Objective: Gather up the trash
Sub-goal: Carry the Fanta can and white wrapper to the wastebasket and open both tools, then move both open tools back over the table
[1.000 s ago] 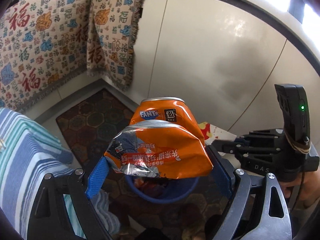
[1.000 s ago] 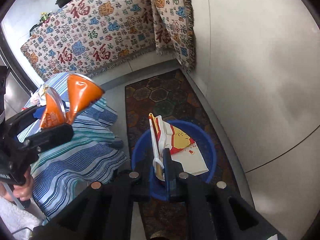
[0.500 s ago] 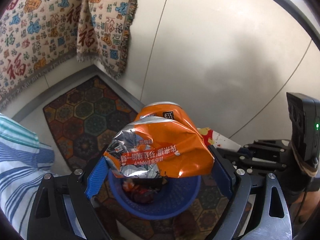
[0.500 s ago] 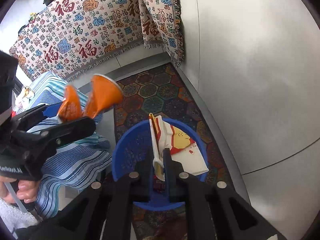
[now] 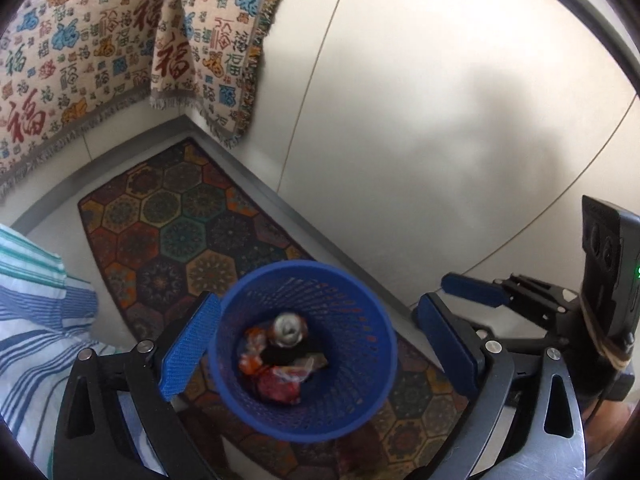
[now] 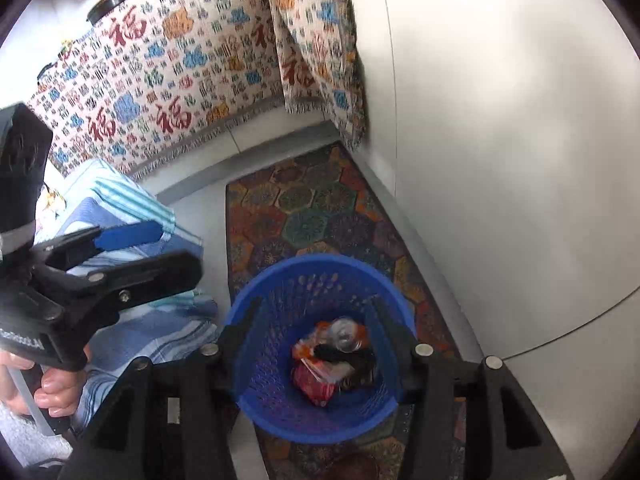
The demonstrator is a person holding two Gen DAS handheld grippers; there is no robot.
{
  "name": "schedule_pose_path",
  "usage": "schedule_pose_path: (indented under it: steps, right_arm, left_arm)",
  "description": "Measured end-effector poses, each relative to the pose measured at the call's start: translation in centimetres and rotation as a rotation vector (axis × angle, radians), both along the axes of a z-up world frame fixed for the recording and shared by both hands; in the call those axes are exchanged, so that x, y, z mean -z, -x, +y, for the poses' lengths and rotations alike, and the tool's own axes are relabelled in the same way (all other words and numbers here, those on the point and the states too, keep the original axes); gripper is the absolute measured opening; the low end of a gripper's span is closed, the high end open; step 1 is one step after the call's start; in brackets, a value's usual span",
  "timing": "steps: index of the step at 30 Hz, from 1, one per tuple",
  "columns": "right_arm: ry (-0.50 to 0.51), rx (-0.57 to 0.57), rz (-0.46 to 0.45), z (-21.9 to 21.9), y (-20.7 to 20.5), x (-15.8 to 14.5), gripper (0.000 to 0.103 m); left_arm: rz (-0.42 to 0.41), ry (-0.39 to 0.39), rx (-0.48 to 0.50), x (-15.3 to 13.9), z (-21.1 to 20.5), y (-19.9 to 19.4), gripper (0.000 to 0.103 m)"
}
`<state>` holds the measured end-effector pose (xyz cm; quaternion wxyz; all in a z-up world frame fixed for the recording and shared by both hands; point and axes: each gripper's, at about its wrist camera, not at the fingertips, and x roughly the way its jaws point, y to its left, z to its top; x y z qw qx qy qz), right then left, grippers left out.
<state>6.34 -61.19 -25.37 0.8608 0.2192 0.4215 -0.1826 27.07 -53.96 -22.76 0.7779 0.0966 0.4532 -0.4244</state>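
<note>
- A second ago the left hand-held gripper (image 5: 320,354) clamped a crushed orange can; now its blue pads stand wide with nothing between them, having just spread a little further, and the can (image 5: 289,328) lies inside the blue basket (image 5: 360,300), silver top facing up.
- The right hand-held gripper (image 6: 320,344) pinched a red-and-yellow paper wrapper a second ago; its jaws have just been opening and now stand partly apart, empty, above the basket (image 6: 256,304).
- The wrapper itself cannot be told apart from the trash (image 6: 320,384) heaped on the basket's floor.
- Both grippers sit lower over the basket than before, so its rim now fills the lower middle of each view.
- Count: one basket, two hand-held grippers, one can, and a small heap of red, orange and dark scraps beside the can.
- One patterned rug (image 5: 180,224) lies under the basket; one striped cloth (image 5: 32,308) lies left of the basket.
- A person's hand (image 6: 44,388) grips the left gripper's handle, left of the basket.
</note>
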Motion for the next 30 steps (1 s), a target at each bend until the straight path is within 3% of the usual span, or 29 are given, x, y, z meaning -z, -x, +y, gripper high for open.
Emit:
schedule_pose_path:
  steps: [5, 8, 14, 16, 19, 23, 25, 27, 30]
  right_arm:
    - [0.106, -0.011, -0.072, 2.3, 0.7, -5.1, 0.052]
    - [0.156, -0.032, -0.123, 4.7, 1.0, -9.2, 0.053]
    - [0.246, -0.112, -0.246, 11.3, 1.6, -17.7, 0.055]
    - [0.262, -0.136, -0.288, 13.6, 2.0, -20.3, 0.065]
    - [0.280, -0.170, -0.337, 17.3, 1.5, -23.6, 0.065]
    - [0.277, -0.239, -0.361, 21.9, -1.0, -25.8, 0.069]
    - [0.271, -0.281, -0.360, 24.1, -3.4, -25.8, 0.069]
    - [0.254, -0.336, -0.341, 26.1, -6.2, -25.0, 0.069]
    - [0.264, -0.385, -0.295, 29.4, -11.1, -21.1, 0.069]
  left_arm:
    - [-0.081, 0.012, -0.035, -4.4, 3.7, 1.3, 0.099]
    - [-0.126, 0.049, -0.075, -8.1, 8.0, 2.9, 0.099]
    - [-0.239, 0.119, -0.274, -15.2, 21.3, 7.1, 0.099]
    - [-0.282, 0.118, -0.339, -17.1, 26.0, 8.5, 0.099]
    - [-0.350, 0.093, -0.444, -19.5, 33.5, 10.2, 0.099]
    - [-0.400, -0.029, -0.620, -19.9, 42.5, 10.1, 0.101]
    - [-0.371, -0.064, -0.717, -18.5, 46.0, 8.9, 0.101]
    - [-0.318, -0.066, -0.803, -16.4, 49.2, 7.5, 0.101]
    - [-0.266, -0.106, -0.871, -12.3, 50.9, 5.6, 0.101]
